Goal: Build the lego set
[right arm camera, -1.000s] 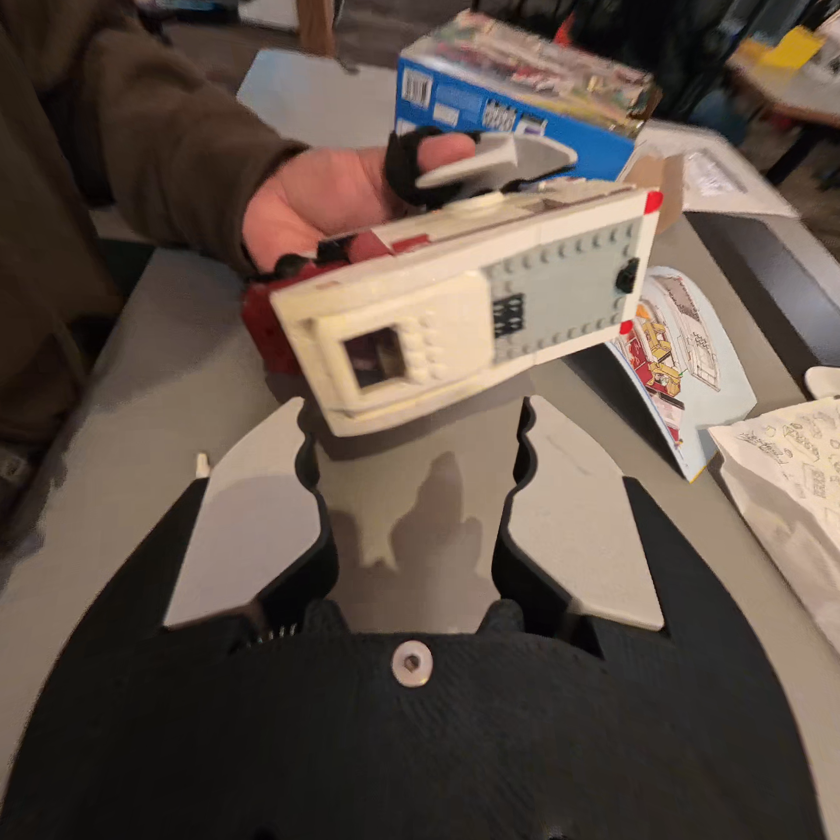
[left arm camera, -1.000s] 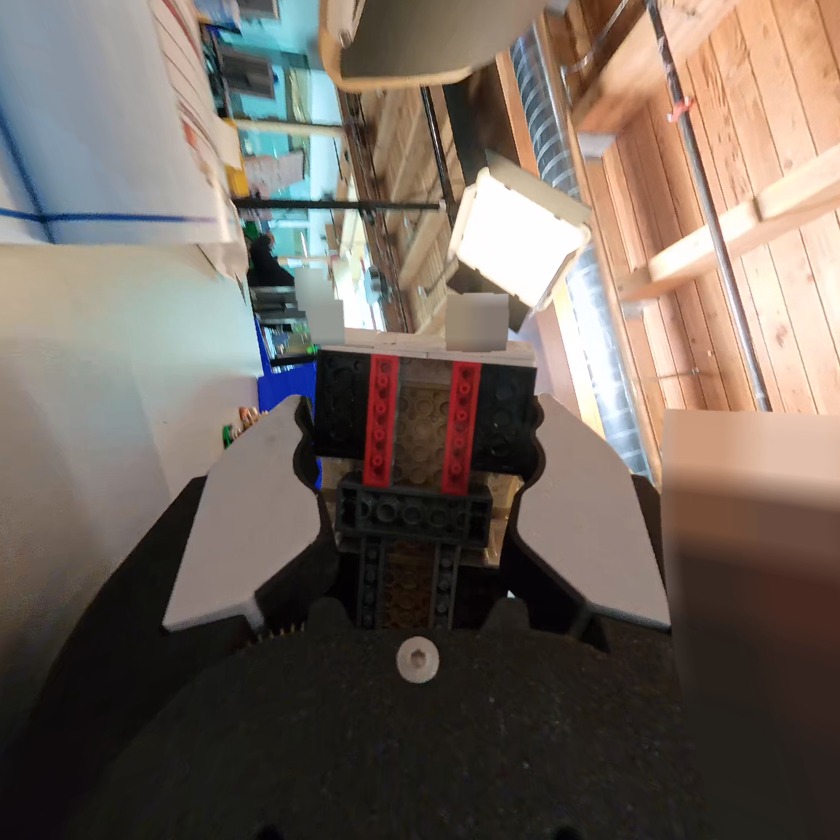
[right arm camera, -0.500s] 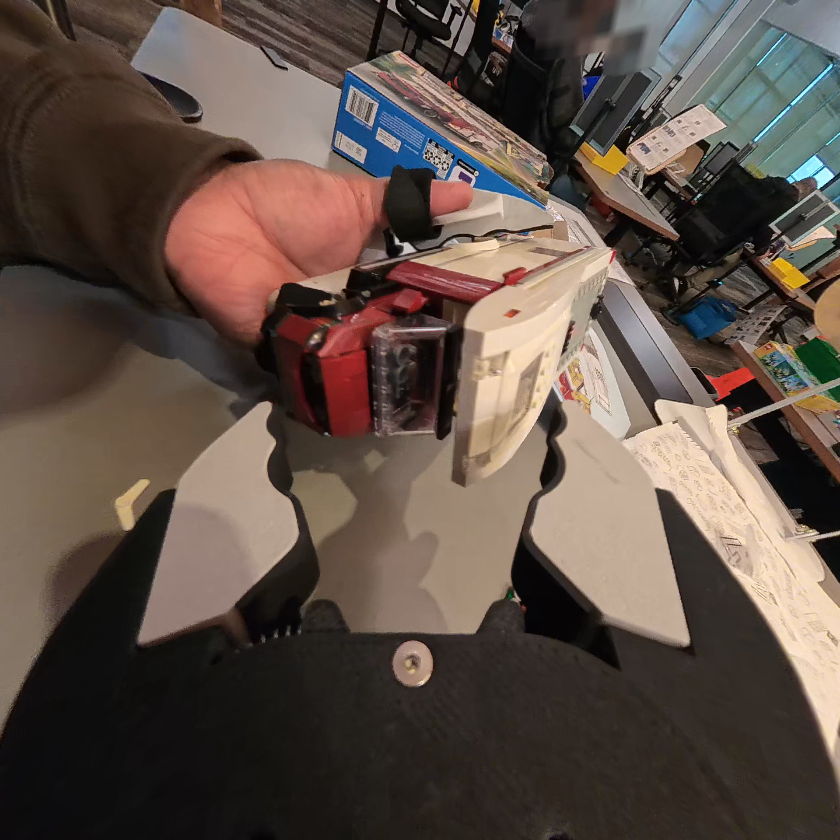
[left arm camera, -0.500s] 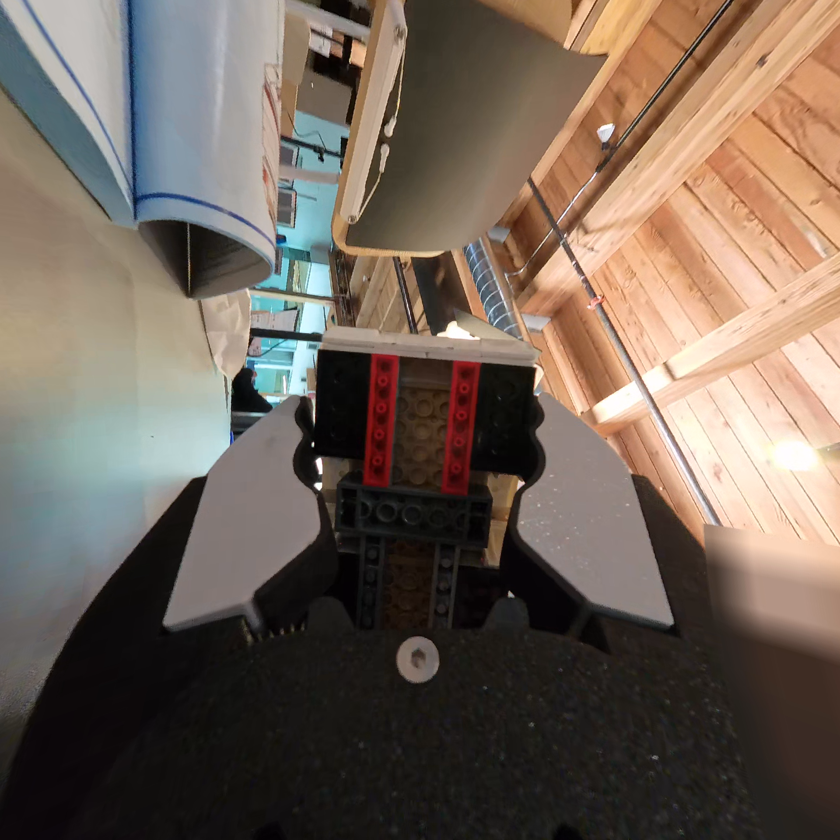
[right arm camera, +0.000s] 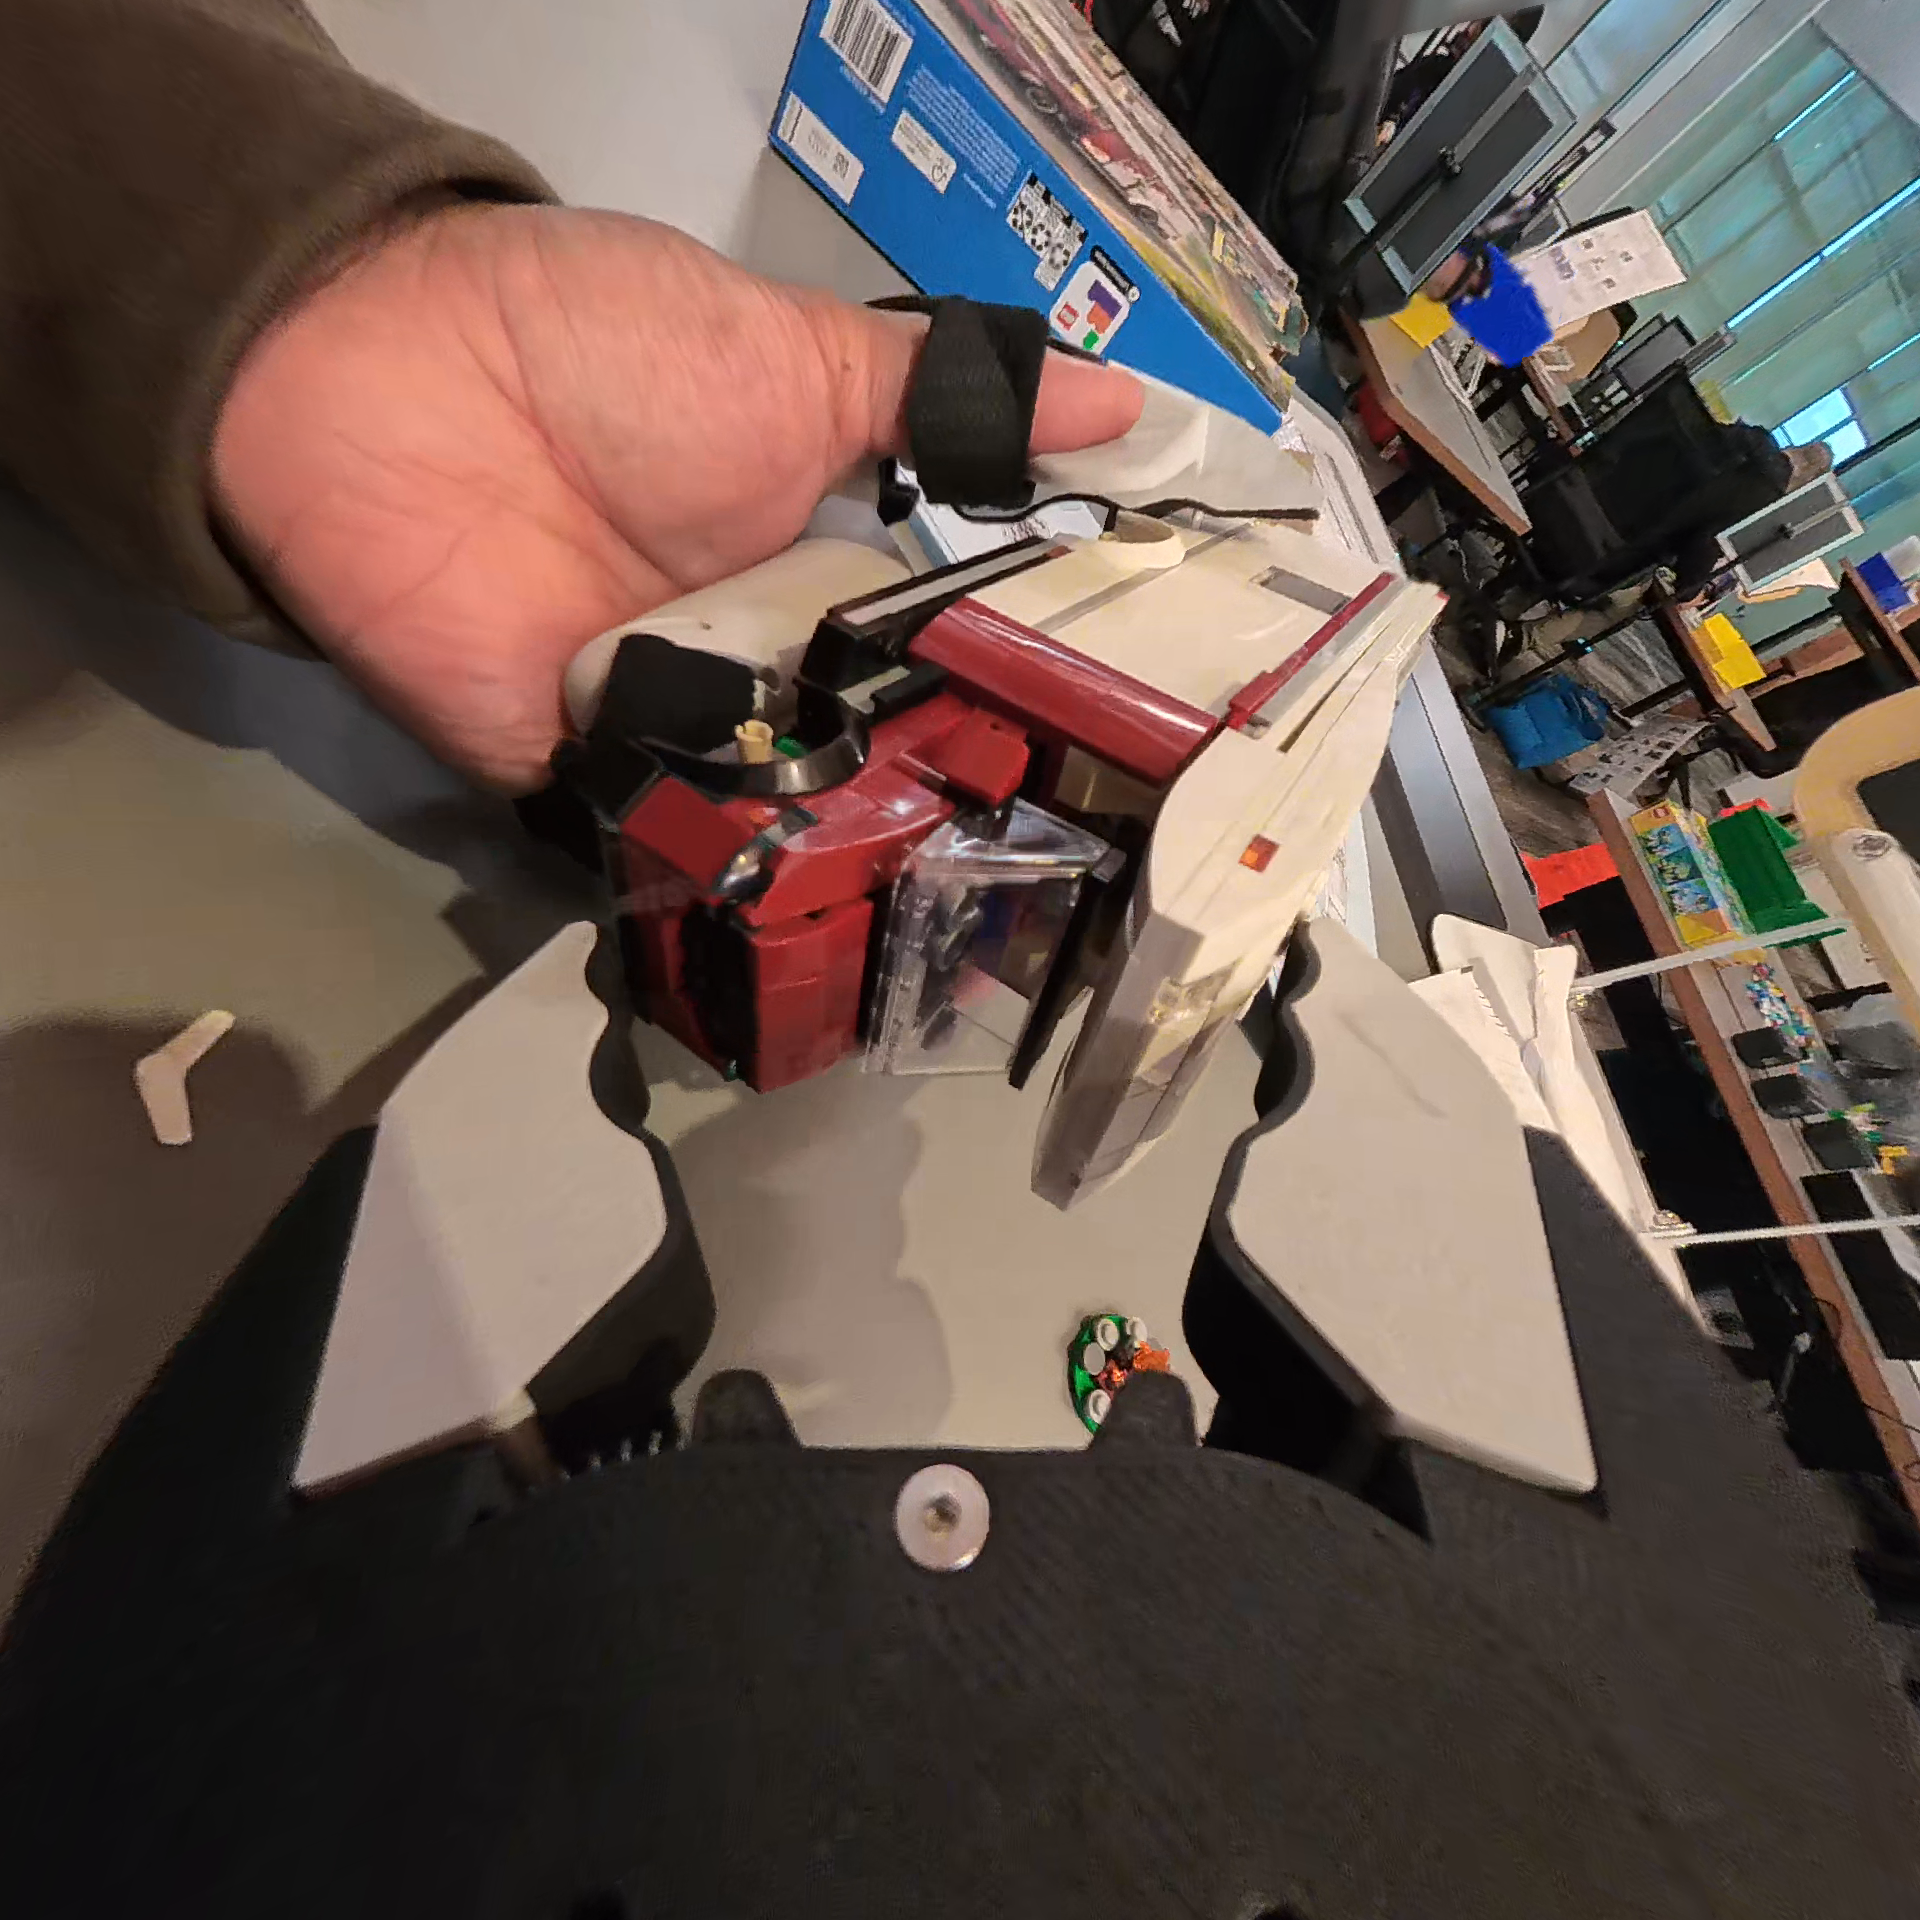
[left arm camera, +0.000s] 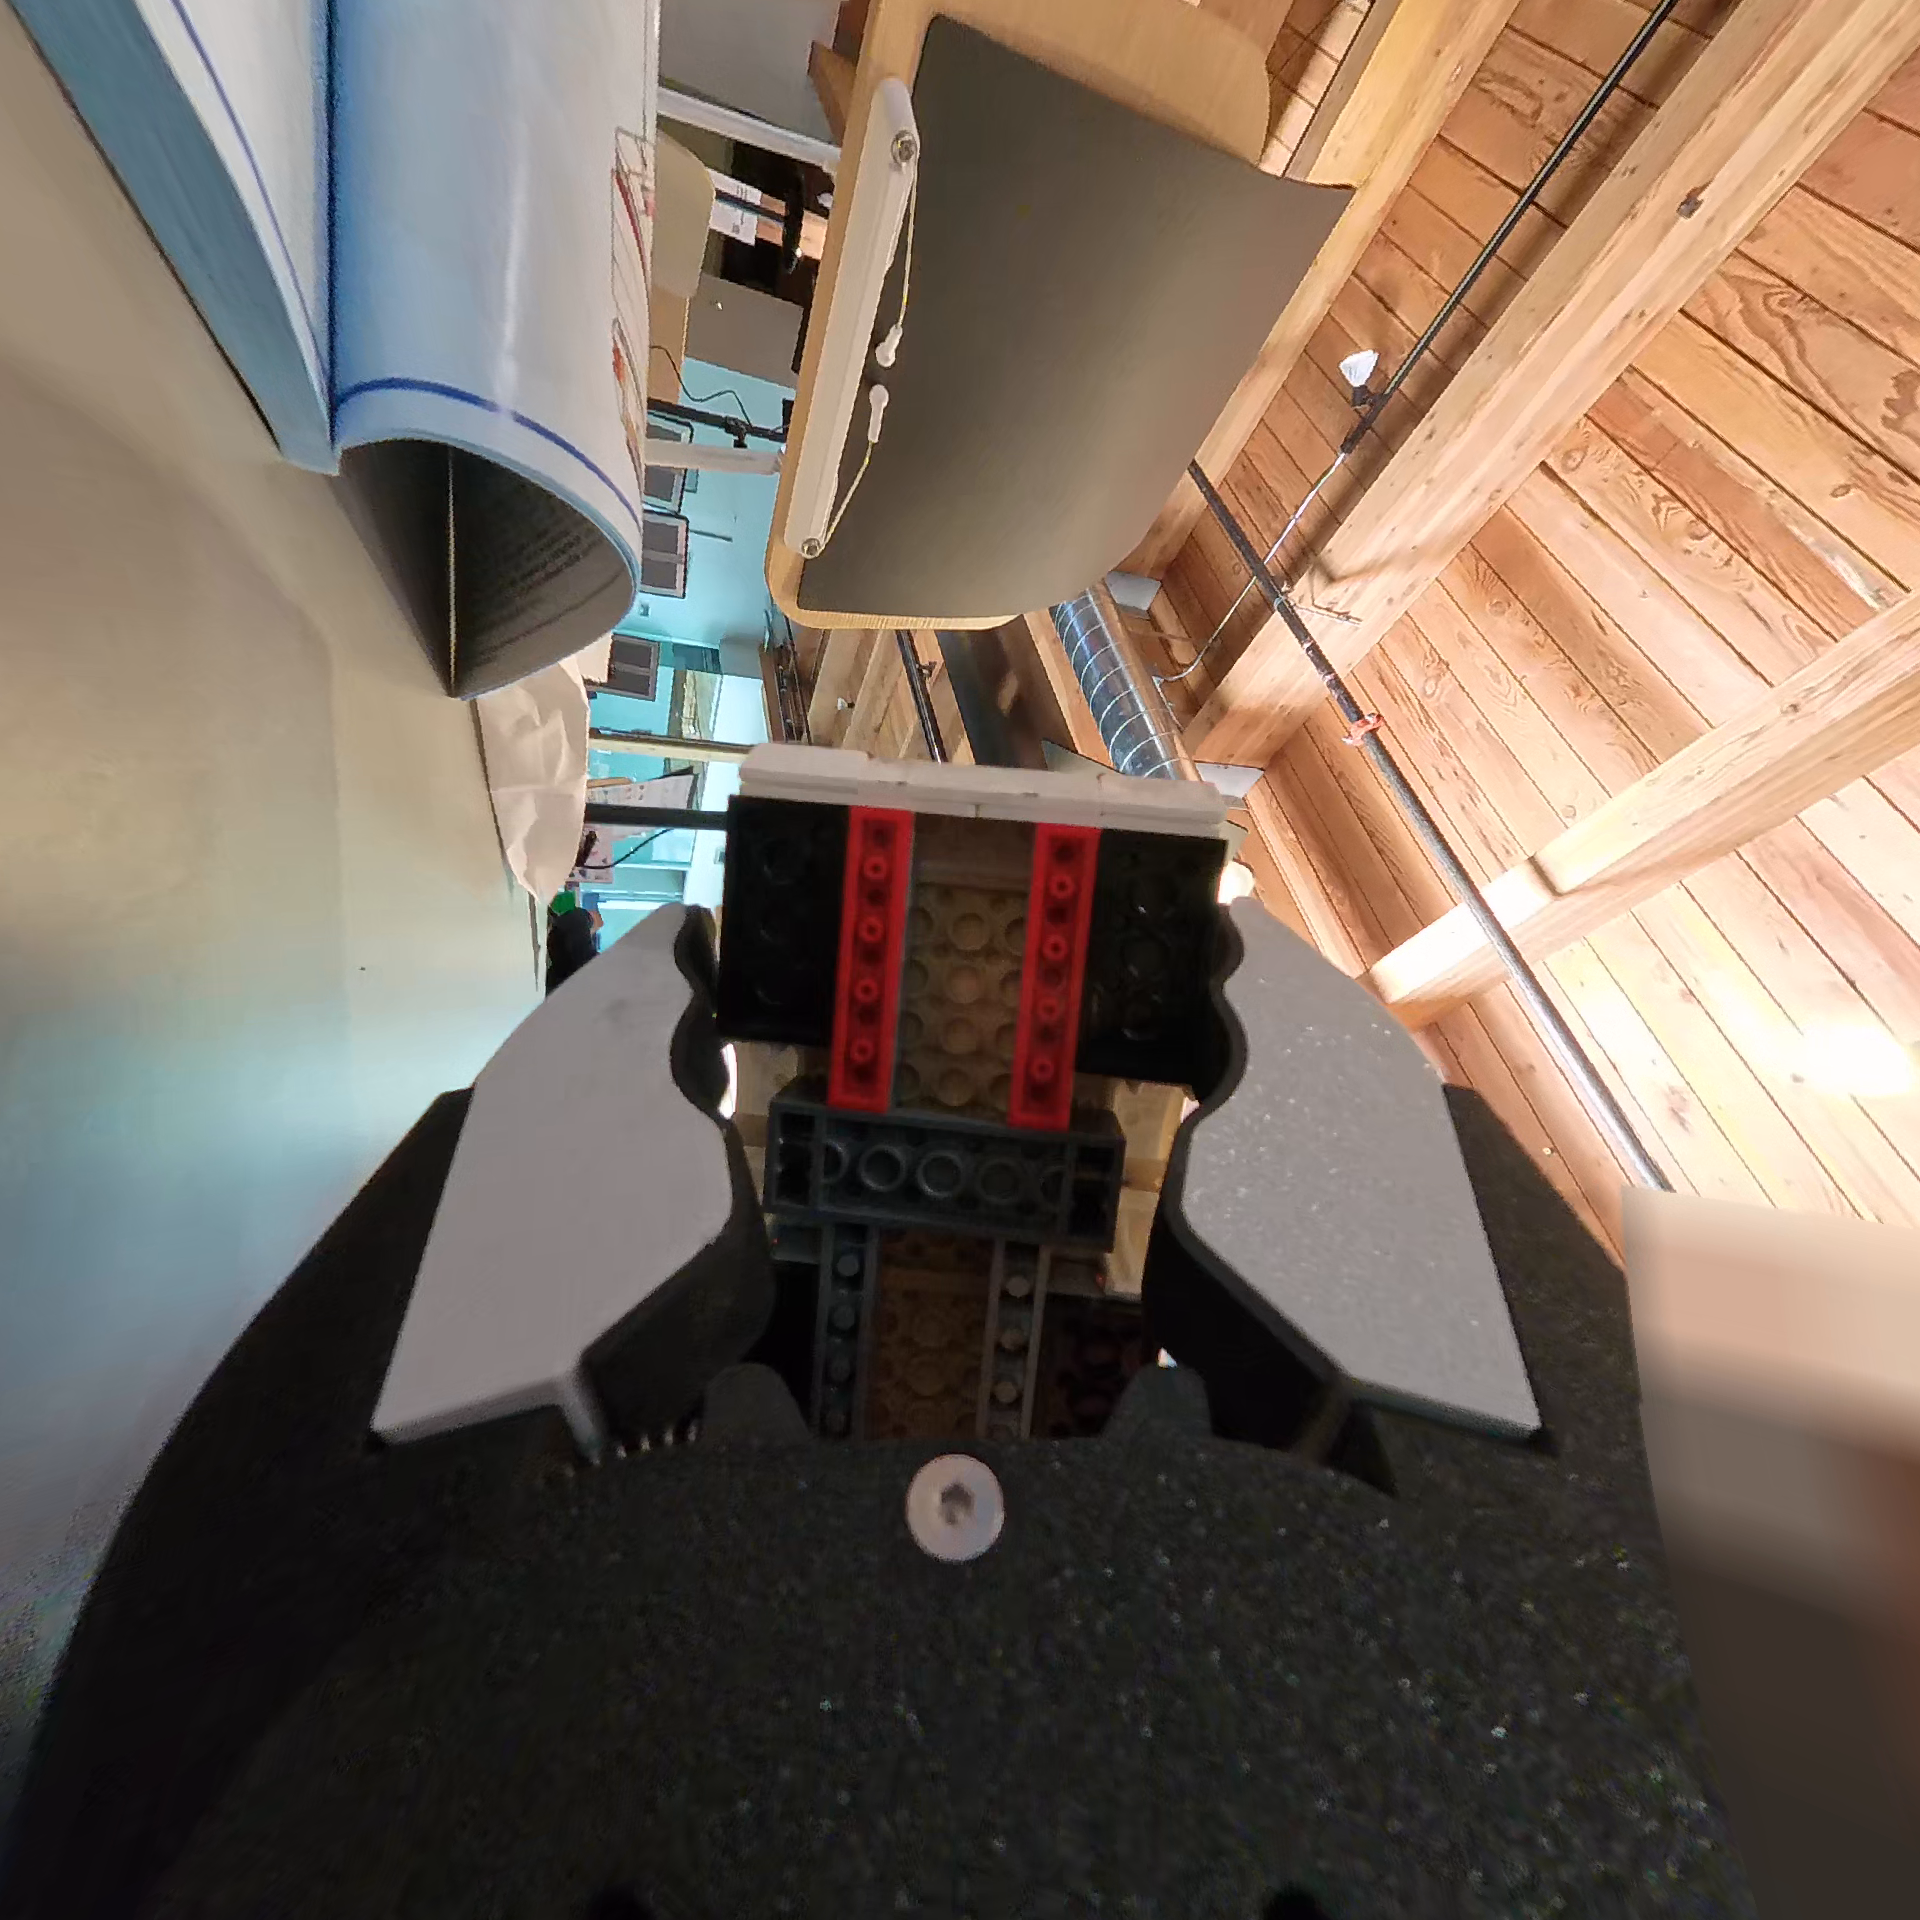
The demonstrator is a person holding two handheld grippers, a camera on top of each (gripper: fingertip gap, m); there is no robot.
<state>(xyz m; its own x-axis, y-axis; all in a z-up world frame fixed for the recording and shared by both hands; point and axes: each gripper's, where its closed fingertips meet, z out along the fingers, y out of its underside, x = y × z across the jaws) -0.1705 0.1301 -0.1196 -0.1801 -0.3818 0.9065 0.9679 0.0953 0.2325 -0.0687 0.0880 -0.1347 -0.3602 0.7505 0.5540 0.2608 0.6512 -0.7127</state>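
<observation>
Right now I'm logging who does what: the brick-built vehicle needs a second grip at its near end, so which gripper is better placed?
The right gripper: its fingers are open around the brick-built vehicle's near end. The left gripper is already clamped on the model's studded underside.
</observation>
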